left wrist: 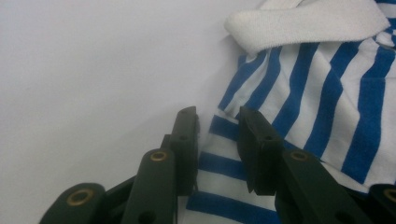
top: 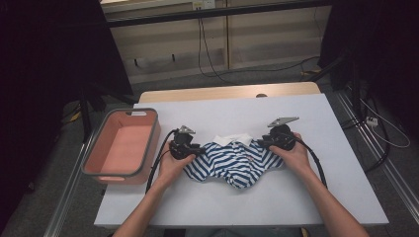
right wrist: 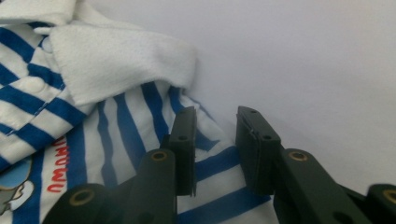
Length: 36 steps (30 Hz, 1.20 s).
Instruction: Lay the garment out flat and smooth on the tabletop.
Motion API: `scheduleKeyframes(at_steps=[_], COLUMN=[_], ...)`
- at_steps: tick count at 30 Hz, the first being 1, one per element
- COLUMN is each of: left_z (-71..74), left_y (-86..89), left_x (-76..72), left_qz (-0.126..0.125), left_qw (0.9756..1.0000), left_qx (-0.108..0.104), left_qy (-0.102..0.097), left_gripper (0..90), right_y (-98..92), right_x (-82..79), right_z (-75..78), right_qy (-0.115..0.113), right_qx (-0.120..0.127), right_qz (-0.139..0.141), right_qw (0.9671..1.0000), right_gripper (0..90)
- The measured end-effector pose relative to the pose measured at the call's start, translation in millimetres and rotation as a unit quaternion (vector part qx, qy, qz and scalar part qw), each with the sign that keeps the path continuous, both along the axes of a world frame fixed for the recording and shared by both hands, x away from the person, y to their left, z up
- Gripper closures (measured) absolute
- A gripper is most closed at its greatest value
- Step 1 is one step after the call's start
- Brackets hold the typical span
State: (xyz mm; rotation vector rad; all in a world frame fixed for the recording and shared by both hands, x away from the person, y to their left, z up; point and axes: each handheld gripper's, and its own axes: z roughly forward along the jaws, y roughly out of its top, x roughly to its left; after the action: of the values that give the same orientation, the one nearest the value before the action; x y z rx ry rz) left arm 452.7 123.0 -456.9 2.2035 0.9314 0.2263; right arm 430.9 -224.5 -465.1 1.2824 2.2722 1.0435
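Two grippers, left gripper (top: 197,149) and right gripper (top: 261,143), straddle the striped polo shirt's (top: 237,163) shoulder edges, jaws narrowly parted, unclamped; folding barely begun, pink bin (top: 101,159) empty.

On my screen I saw a white table (top: 316,197) with a wooden edge (top: 227,92) at its far side. A pink bin with a grey rim (top: 121,143) stood at the left edge of the table, and it hung a little over that edge. Behind the table there were black cables (top: 207,54) hanging before a pale wall and lying on the grey floor (top: 276,69).
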Motion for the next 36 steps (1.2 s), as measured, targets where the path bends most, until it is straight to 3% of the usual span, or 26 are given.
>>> scheduleKeyframes(at_steps=[2,5,7,9,10,14,18,27,32,36], left_z=[1.3,0.8,1.5,2.0,2.9,4.8,9.6,23.6,41.6,45.5], left_y=[-0.4,-0.9,-2.1,-2.9,-5.2,-6.6,-5.6,5.2,11.9,14.1], left_x=[-1.2,-3.0,-5.5,-7.5,-9.5,-12.2,-14.0,-9.5,-6.5,-3.1], left_qz=[-0.002,-0.007,-0.009,-0.008,-0.01,-0.019,-0.017,-0.002,0.016,0.019], left_qw=[1.0,1.0,0.9999,0.9998,0.9996,0.9993,0.9996,0.9996,0.9972,0.9963], left_qx=[0.001,0.005,0.007,0.006,0.005,0.006,0.005,-0.026,-0.063,-0.075], left_qy=[0.008,0.004,0.008,0.017,0.025,0.033,0.02,-0.012,-0.036,-0.037], left_gripper=[68.7,71.6,79.1,87.2,88.7,89.7,89.9,89.9,90.0,90.0], right_y=[-0.1,1.1,2.9,4.3,5.7,7.4,3.0,-18.4,-27.9,-31.3], right_x=[-2.0,-3.6,-4.3,-5.4,-7.0,-8.4,-7.7,-6.4,-5.7,-4.2], right_z=[0.6,1.1,1.7,2.5,4.6,5.6,8.1,30.3,45.6,48.1], right_qy=[0.005,0.006,0.007,0.01,0.021,0.023,0.026,-0.029,-0.059,-0.066], right_qx=[0.0,-0.007,-0.01,-0.013,-0.015,-0.016,-0.006,0.028,0.039,0.047], right_qz=[0.003,0.004,0.002,0.005,0.014,0.017,0.012,-0.021,-0.037,-0.045], right_qw=[1.0,0.9999,0.9999,0.9998,0.9996,0.9994,0.9996,0.999,0.9968,0.9957], right_gripper=[68.6,69.0,70.4,74.7,82.9,85.8,86.1,86.4,86.5,86.5])
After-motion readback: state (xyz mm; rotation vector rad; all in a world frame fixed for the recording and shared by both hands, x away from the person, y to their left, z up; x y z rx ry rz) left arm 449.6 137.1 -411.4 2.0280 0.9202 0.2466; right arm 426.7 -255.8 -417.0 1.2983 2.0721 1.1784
